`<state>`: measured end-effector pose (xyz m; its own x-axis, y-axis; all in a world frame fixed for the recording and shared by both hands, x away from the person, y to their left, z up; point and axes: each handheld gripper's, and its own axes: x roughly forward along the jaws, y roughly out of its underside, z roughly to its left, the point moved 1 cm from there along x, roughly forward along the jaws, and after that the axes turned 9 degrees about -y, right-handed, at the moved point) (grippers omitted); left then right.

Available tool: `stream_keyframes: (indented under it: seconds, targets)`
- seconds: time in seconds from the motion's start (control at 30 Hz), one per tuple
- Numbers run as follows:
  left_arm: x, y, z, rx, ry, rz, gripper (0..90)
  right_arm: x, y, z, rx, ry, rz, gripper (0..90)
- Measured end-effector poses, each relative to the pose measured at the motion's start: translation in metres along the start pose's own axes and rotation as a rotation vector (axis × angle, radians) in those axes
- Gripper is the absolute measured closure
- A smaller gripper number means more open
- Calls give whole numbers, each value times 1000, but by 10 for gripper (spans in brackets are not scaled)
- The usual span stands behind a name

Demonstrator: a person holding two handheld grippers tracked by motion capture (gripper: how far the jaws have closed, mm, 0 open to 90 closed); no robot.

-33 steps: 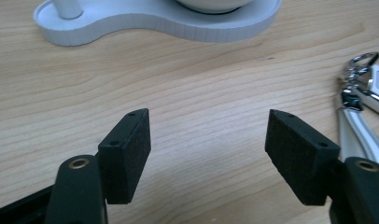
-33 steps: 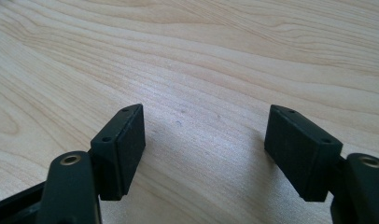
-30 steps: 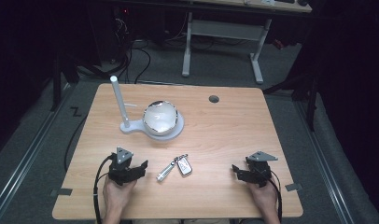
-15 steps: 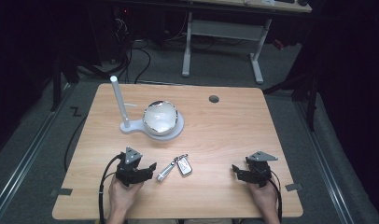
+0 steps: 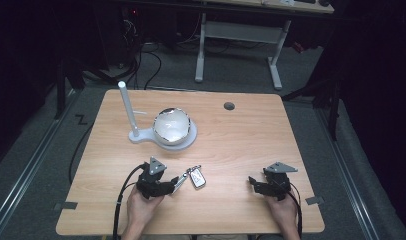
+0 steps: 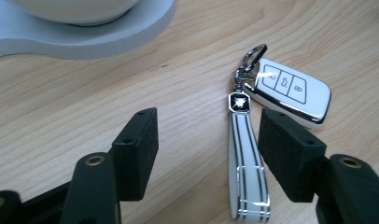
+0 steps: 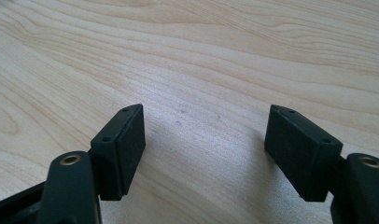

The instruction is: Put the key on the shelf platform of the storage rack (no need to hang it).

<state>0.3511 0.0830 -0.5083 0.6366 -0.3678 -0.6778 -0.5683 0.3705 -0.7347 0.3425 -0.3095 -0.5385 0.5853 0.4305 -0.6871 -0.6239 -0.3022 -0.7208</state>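
A white car key fob (image 5: 197, 178) with a white strap (image 5: 181, 182) lies on the wooden table (image 5: 241, 145), near the front edge. My left gripper (image 5: 172, 187) points right at it. In the left gripper view the strap (image 6: 247, 168) lies flat between the pads, close to the right pad (image 6: 290, 158), and the fob (image 6: 290, 91) is just beyond. The left gripper (image 6: 208, 149) is open; its jaws have just been closing, and no pad presses on the strap. My right gripper (image 5: 252, 183) rests at the front right, open (image 7: 206, 149) over bare wood.
A white bowl (image 5: 172, 125) sits on a white base (image 5: 141, 136) with an upright post (image 5: 126, 102) at the back left. A round cable hole (image 5: 229, 106) is at the table's back middle. Desk legs and cables stand on the dark floor behind.
My left gripper has slid to the right, so its jaws now reach around the strap of the key fob. The right gripper has kept still.
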Motion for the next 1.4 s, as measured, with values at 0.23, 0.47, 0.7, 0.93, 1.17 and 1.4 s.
stream_keyframes:
  seconds: [0.23,0.47,0.7,0.93,1.17,1.4]
  targets:
    - [8,-1,-8,19,29,36,434,0,0,0,1,0,0,293]
    - [18,-7,-16,50,29,49,447,0,0,0,0,0,0,293]
    - [29,-9,-16,37,46,67,491,0,0,0,0,0,0,293]
    - [34,-11,-17,44,33,64,503,0,0,0,0,0,0,293]
    - [40,-12,-21,48,28,78,506,0,0,0,1,0,0,293]
    - [44,-13,-23,49,8,83,524,0,0,0,0,0,0,294]
